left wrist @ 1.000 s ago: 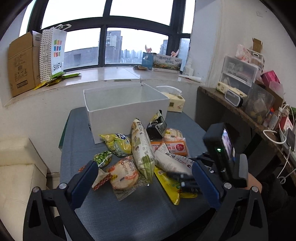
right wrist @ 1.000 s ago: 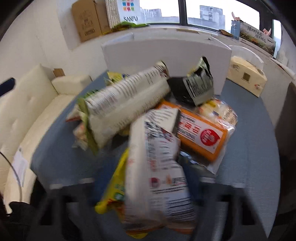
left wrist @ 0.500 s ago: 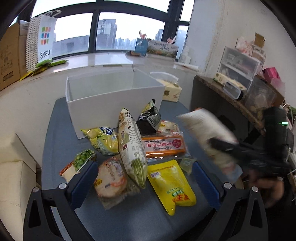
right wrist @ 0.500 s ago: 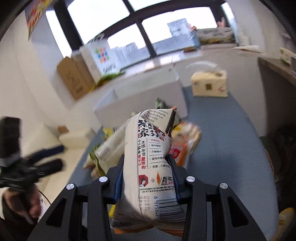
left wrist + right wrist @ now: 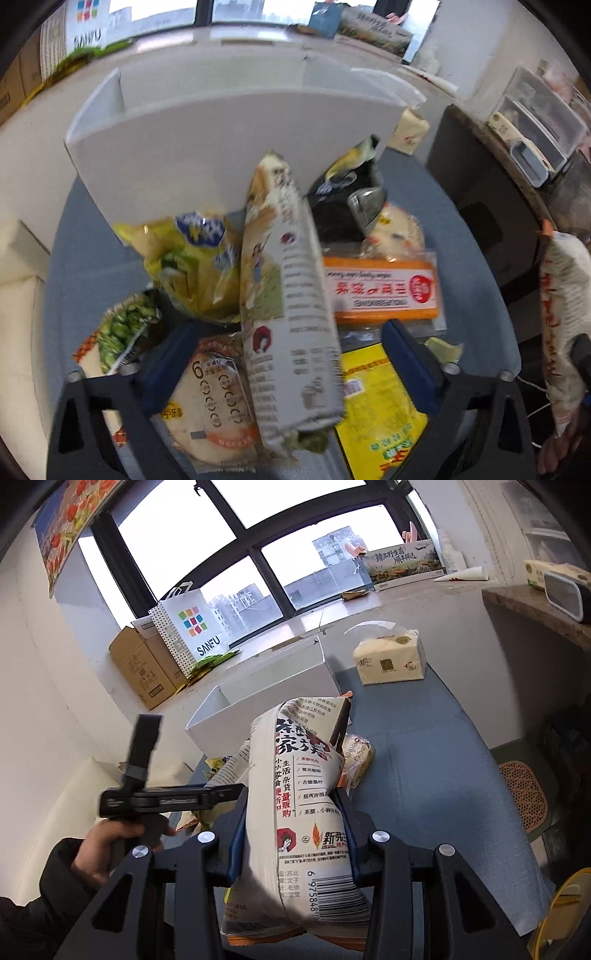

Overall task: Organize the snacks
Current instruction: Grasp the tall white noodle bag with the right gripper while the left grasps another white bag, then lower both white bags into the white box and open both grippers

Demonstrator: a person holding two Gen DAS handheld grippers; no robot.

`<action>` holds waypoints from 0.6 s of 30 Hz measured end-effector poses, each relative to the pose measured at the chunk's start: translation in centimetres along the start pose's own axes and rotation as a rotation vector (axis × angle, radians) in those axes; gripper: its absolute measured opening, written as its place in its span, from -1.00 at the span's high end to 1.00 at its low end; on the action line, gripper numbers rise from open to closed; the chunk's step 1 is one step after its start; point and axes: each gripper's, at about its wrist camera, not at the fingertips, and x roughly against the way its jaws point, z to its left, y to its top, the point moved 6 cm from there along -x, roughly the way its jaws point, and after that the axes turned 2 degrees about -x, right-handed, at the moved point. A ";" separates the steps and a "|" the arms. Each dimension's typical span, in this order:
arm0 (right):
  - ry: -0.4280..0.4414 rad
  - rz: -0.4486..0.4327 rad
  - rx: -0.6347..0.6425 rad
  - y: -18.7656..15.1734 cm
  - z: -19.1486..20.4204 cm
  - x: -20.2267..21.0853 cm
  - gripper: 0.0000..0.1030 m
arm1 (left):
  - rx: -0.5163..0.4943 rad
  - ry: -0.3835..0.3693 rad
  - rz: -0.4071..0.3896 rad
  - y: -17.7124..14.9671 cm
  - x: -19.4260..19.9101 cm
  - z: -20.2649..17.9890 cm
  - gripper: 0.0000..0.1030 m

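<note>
My left gripper (image 5: pixel 291 354) hangs low over the snack pile on the blue table (image 5: pixel 85 280). Its jaws are closing around a long white-and-green pack (image 5: pixel 291 314), with a gap left on both sides. Around it lie an orange pack (image 5: pixel 380 291), a yellow pouch (image 5: pixel 380 406), a round cracker pack (image 5: pixel 210 406) and a green pea pack (image 5: pixel 122 332). The open white box (image 5: pixel 221 147) stands just behind the pile. My right gripper (image 5: pixel 291 812) is shut on a white printed snack bag (image 5: pixel 303 775), held above the table's right side.
A tissue pack (image 5: pixel 388 661) sits to the right of the white box (image 5: pixel 258 698). A cardboard box (image 5: pixel 144 664) and a paper bag (image 5: pixel 188 627) stand on the window sill. A cluttered shelf (image 5: pixel 517 147) runs along the right, and a green stool (image 5: pixel 524 786) stands beside the table.
My left gripper dropped forward onto the pile, and its jaws narrowed around the long pack. The right gripper pulled the white bag off the pile and raised it to the right.
</note>
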 end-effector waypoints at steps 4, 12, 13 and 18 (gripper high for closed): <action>-0.004 0.006 0.005 -0.2 0.0 -0.1 0.12 | 0.034 -0.084 -0.059 -0.6 1.6 0.6 0.33; 0.005 0.024 0.034 -0.4 0.8 -1.1 0.12 | 0.067 -0.173 -0.275 -1.6 8.1 2.0 0.34; 0.008 0.025 0.039 -0.4 0.9 -1.3 0.12 | 0.076 -0.178 -0.294 -1.5 8.6 2.4 0.34; 0.029 0.042 0.066 0.7 1.9 -3.2 0.12 | 0.194 -0.233 -0.421 0.2 12.0 5.3 0.34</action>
